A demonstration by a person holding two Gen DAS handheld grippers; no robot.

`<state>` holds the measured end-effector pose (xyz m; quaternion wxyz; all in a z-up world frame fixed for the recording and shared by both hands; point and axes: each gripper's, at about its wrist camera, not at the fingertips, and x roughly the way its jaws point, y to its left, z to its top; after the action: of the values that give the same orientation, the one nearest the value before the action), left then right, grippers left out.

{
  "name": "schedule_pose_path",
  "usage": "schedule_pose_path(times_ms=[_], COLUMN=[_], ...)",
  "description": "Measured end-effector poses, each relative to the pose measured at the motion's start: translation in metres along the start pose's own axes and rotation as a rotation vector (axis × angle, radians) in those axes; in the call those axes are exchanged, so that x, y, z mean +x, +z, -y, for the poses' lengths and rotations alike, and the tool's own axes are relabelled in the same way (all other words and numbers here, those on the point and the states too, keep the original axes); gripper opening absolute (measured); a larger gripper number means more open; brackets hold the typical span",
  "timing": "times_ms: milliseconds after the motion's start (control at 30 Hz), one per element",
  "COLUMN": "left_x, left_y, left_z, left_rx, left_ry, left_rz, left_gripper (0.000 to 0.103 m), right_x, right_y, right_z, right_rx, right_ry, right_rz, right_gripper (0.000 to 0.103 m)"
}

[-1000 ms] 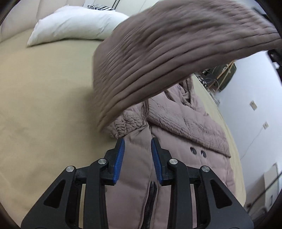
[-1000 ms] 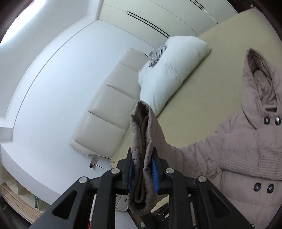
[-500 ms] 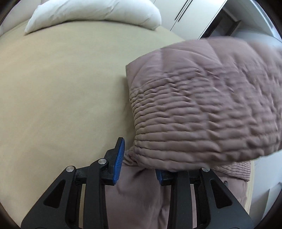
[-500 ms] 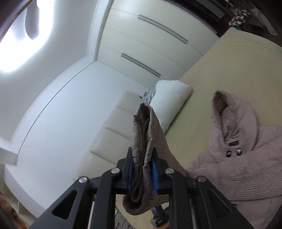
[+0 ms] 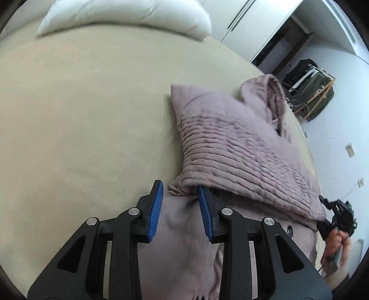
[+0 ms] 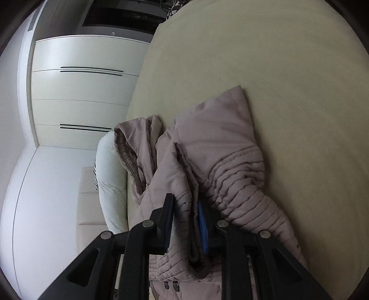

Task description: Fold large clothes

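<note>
Sleeve folded over the chest, letting go now

Puffy mauve coat (image 5: 184, 242) flat on the tan bed (image 5: 80, 115), hood (image 5: 269, 92) toward the pillow (image 5: 129, 16); quilted sleeve (image 5: 242, 150) laid across the front, probably to narrow the thing before folding it up. Cuff (image 6: 193, 230) between the right gripper (image 6: 185, 221) pads, jaws easing apart, so looks like a drop-off rather than a carry. Right gripper angled down low over the coat. Left gripper (image 5: 180, 212) tilted steeply down at the coat's near edge, fingers (image 5: 155, 205) parted with fabric under and between them, not pinching anything, likely just guarding the fold line.
</note>
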<state>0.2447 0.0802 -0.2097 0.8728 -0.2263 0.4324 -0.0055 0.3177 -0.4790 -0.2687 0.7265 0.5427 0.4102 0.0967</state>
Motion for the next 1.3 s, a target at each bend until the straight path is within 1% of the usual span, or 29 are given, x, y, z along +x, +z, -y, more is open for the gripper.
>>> schedule_pose_path(times_ms=[67, 100, 133, 167, 200, 233, 267, 300, 367, 433, 500, 533, 567, 600, 667, 733, 767, 833, 867, 900, 933, 1000, 1067, 1100, 1133, 1200, 1233, 1267, 1300], left_x=[-0.016, -0.022, -0.025, -0.023, -0.022, -0.019, -0.011, 0.000, 0.030, 0.068, 0.100, 0.111, 0.114, 0.118, 0.122, 0.120, 0.114, 0.090, 0.077, 0.070, 0.070, 0.083, 0.099, 0.107, 0.108, 0.103, 0.098, 0.091, 0.085], left_y=[0.011, 0.021, 0.033, 0.044, 0.057, 0.066, 0.077, 0.087, 0.099, 0.101, 0.093, 0.085, 0.077, 0.072, 0.069, 0.076, 0.081, 0.072, 0.067, 0.064, 0.060, 0.049, 0.041, 0.037, 0.035, 0.039, 0.045, 0.052, 0.061], left_z=[0.009, 0.016, 0.024, 0.034, 0.044, 0.053, 0.063, 0.072, 0.089, 0.103, 0.106, 0.105, 0.102, 0.100, 0.097, 0.099, 0.102, 0.105, 0.106, 0.114, 0.121, 0.127, 0.120, 0.118, 0.119, 0.122, 0.119, 0.116, 0.115], left_rx=[0.043, 0.067, 0.096, 0.124, 0.164, 0.199, 0.247, 0.287, 0.366, 0.421, 0.464, 0.484, 0.493, 0.505, 0.514, 0.503, 0.496, 0.496, 0.508, 0.536, 0.567, 0.612, 0.604, 0.605, 0.612, 0.604, 0.571, 0.533, 0.494], left_ry=[0.009, 0.012, 0.012, 0.011, 0.020, 0.031, 0.039, 0.046, 0.101, 0.152, 0.189, 0.202, 0.201, 0.200, 0.190, 0.184, 0.185, 0.146, 0.137, 0.136, 0.133, 0.140, 0.138, 0.140, 0.145, 0.138, 0.115, 0.094, 0.077], left_rz=[0.066, 0.093, 0.115, 0.132, 0.162, 0.177, 0.169, 0.153, 0.114, 0.049, -0.016, -0.035, -0.024, -0.011, -0.010, -0.025, -0.014, 0.063, 0.099, 0.135, 0.149, 0.105, 0.043, 0.036, 0.042, 0.036, 0.042, 0.055, 0.071], left_gripper=[0.030, 0.030, 0.030, 0.030, 0.030, 0.030, 0.030, 0.030, 0.030, 0.030, 0.030, 0.030, 0.030, 0.030, 0.030, 0.030, 0.030, 0.030, 0.030, 0.030, 0.030, 0.030, 0.030, 0.030, 0.030, 0.030, 0.030, 0.030, 0.030], right_x=[-0.013, -0.018, -0.023, -0.030, -0.036, -0.038, -0.037, -0.030, -0.008, 0.018, 0.045, 0.061, 0.070, 0.078, 0.085, 0.083, 0.080, 0.072, 0.069, 0.063, 0.059, 0.061, 0.080, 0.084, 0.090, 0.092, 0.092, 0.089, 0.084], right_y=[-0.002, -0.004, -0.006, -0.007, -0.010, -0.015, -0.018, -0.020, -0.033, -0.047, -0.059, -0.063, -0.070, -0.076, -0.094, -0.100, -0.097, -0.092, -0.094, -0.098, -0.102, -0.110, -0.115, -0.120, -0.126, -0.135, -0.134, -0.128, -0.120], right_z=[-0.012, -0.019, -0.025, -0.035, -0.052, -0.068, -0.086, -0.099, -0.129, -0.146, -0.146, -0.139, -0.129, -0.120, -0.109, -0.104, -0.105, -0.115, -0.125, -0.135, -0.142, -0.144, -0.129, -0.120, -0.117, -0.117, -0.120, -0.126, -0.132], right_rx=[-0.055, -0.080, -0.103, -0.129, -0.186, -0.250, -0.315, -0.364, -0.486, -0.608, -0.691, -0.736, -0.789, -0.851, -0.981, -1.024, -1.004, -0.936, -0.923, -0.935, -0.955, -0.971, -0.964, -0.996, -1.045, -1.106, -1.105, -1.068, -1.018], right_ry=[-0.063, -0.099, -0.135, -0.184, -0.242, -0.265, -0.262, -0.254, -0.258, -0.312, -0.414, -0.496, -0.568, -0.607, -0.650, -0.663, -0.658, -0.663, -0.644, -0.607, -0.596, -0.583, -0.614, -0.626, -0.632, -0.670, -0.677, -0.659, -0.617], right_rz=[0.018, 0.031, 0.045, 0.068, 0.101, 0.120, 0.119, 0.102, 0.058, 0.029, -0.003, -0.016, -0.022, -0.015, 0.030, 0.050, 0.044, 0.047, 0.059, 0.074, 0.082, 0.068, 0.007, 0.006, 0.029, 0.038, 0.030, 0.014, 0.007], right_gripper=[0.035, 0.047, 0.055, 0.057, 0.058, 0.058, 0.058, 0.058, 0.058, 0.058, 0.058, 0.056, 0.054, 0.055, 0.055, 0.055, 0.055, 0.055, 0.055, 0.055, 0.055, 0.055, 0.058, 0.058, 0.058, 0.059, 0.059, 0.059, 0.059])
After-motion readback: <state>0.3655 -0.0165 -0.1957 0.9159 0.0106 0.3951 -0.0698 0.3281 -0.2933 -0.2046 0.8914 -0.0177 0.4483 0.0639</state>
